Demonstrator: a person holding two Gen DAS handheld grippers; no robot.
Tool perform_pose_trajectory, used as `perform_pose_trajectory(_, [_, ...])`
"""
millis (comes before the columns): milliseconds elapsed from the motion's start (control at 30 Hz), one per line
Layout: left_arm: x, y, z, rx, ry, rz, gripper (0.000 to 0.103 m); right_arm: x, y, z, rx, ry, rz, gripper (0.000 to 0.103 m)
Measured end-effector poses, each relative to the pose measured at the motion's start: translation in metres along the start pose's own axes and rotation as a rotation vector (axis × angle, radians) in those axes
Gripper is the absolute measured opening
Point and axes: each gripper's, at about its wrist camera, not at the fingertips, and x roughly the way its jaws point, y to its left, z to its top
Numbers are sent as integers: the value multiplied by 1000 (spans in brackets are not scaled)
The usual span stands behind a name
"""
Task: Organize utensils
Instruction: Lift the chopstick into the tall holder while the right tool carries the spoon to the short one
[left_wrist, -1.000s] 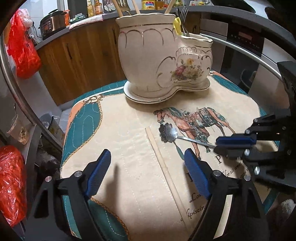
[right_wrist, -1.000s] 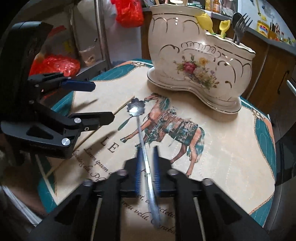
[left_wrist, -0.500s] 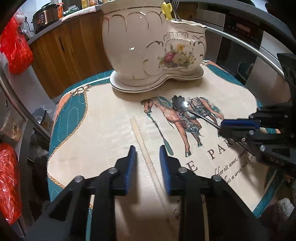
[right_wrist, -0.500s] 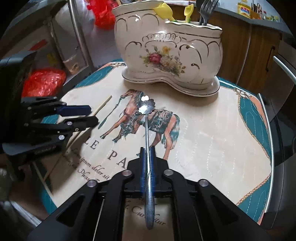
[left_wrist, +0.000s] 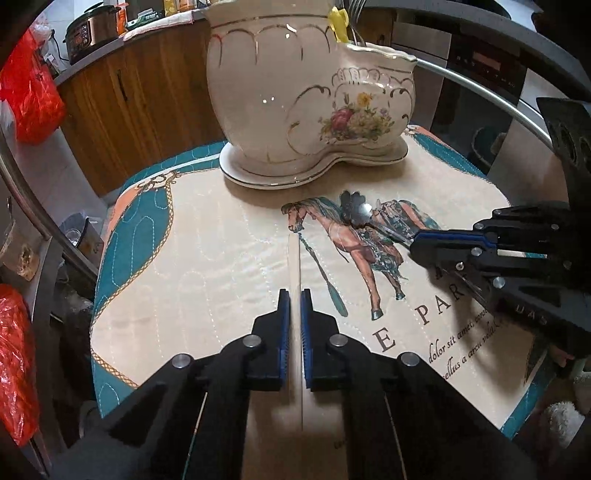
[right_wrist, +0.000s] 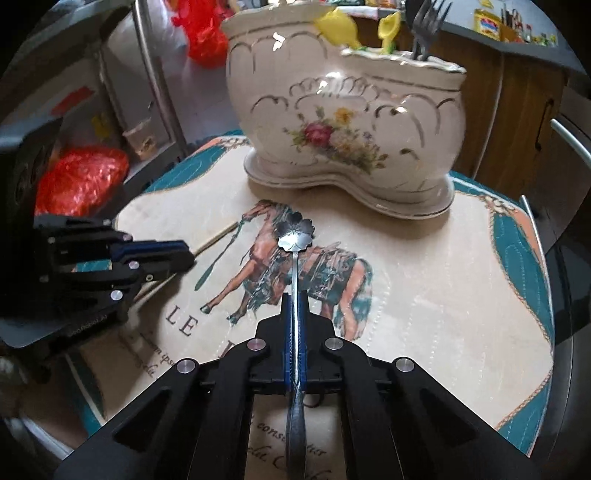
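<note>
Both pickups made, delivery next. Nearest, left gripper (left_wrist: 294, 295) closing on a pale wooden chopstick (left_wrist: 293, 258), pads already pressed against it, its far end stretched out over the printed mat (left_wrist: 207, 258) on the bench. Right gripper (right_wrist: 294, 295) pinched tight on the thin handle of a flower-bowled metal spoon (right_wrist: 295, 232), bowl poised above the horse print. Farther back, well apart from both, the floral ceramic holder (right_wrist: 343, 122), yellow utensils and a fork (right_wrist: 424, 29) already standing in it. Next, likely: lift clear, tip each piece upright, lower into a free opening without knocking the rim.
</note>
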Motion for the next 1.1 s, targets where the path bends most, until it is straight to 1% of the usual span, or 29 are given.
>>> perform_pose_trajectory(67, [-8, 1, 0, 2, -36, -3, 6, -10, -1, 1, 5, -34, 22, 4])
perform_pose_trajectory(167, [-28, 3, 2, -3, -115, -26, 6, -30, -4, 1, 9, -107, 58, 4])
perform_pose_trajectory(233, [-46, 7, 3, -21, -193, -41, 6, -43, -6, 2, 13, -161, 72, 4])
perform_pose_trajectory(367, [-76, 14, 7, -56, -315, -72, 6, -69, -10, 4, 22, -271, 91, 4])
perform_pose_trajectory(433, [-93, 17, 13, -71, -388, -73, 6, -80, -13, 7, 30, -327, 92, 4])
perform_pose_trajectory(500, [-104, 21, 23, -83, -435, -84, 6, -90, -17, 12, 42, -381, 91, 4])
perform_pose_trajectory(600, [-119, 25, 48, -80, -507, -90, 6, -106, -31, 31, 89, -471, 98, 4])
perform_pose_trajectory(700, [-129, 24, 79, -64, -584, -87, 6, -111, -42, 56, 102, -535, 81, 4])
perform_pose_trajectory(767, [-132, 23, 102, -62, -633, -98, 6, -111, -52, 73, 112, -564, 82, 4])
perform_pose_trajectory(833, [-131, 22, 123, -66, -665, -99, 6, -106, -63, 90, 132, -587, 82, 4])
perform_pose_trajectory(933, [-118, 22, 156, -85, -697, -95, 6, -92, -78, 114, 158, -618, 75, 4])
perform_pose_trajectory(1000, [-110, 25, 170, -104, -713, -96, 6, -80, -85, 128, 175, -636, 72, 4])
perform_pose_trajectory(1100, [-101, 25, 188, -108, -755, -68, 6, -67, -91, 139, 170, -670, 64, 4])
